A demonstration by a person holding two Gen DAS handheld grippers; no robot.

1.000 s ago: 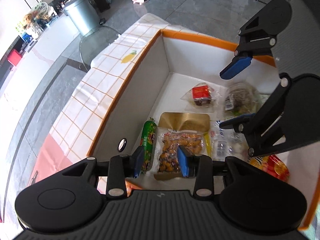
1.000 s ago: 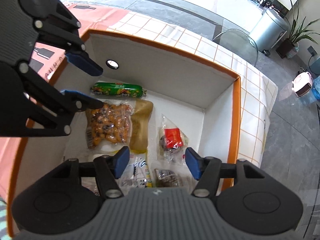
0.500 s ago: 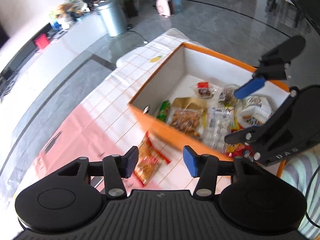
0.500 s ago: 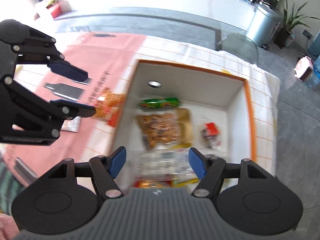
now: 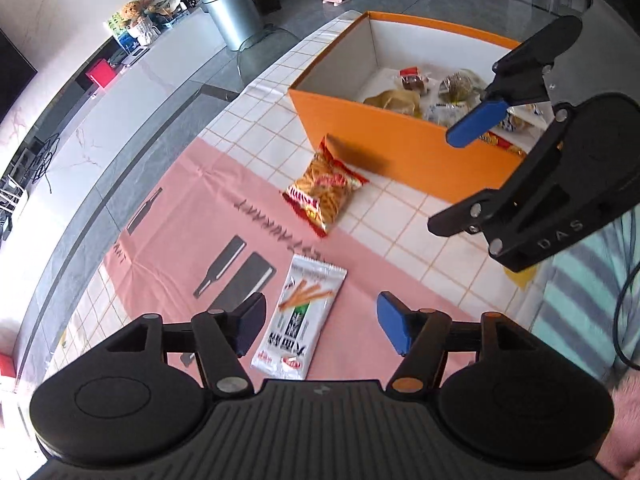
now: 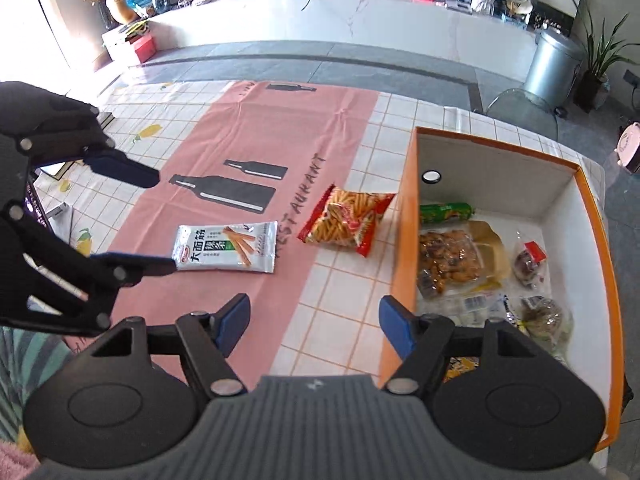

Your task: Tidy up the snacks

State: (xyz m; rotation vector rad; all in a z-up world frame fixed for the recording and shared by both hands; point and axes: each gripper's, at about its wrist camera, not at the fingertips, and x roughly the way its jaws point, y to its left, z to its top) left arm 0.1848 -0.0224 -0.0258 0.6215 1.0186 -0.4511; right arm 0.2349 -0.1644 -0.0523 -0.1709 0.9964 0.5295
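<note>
The pink cloth (image 6: 256, 132) on the worktop has big dark letters beside the bottle shapes. They read "RESTAURANT", though the first letters are partly hidden by the white snack bag (image 6: 226, 247). That white bag has large Chinese words, "大面筋", next to a picture of orange sticks. Its smaller print is too tiny to read. The red snack bag (image 6: 346, 220) has a red and white label, but it is too blurry to make out. In the left wrist view, the right gripper (image 5: 460, 178) has the letters "DAS" on its black arm.
</note>
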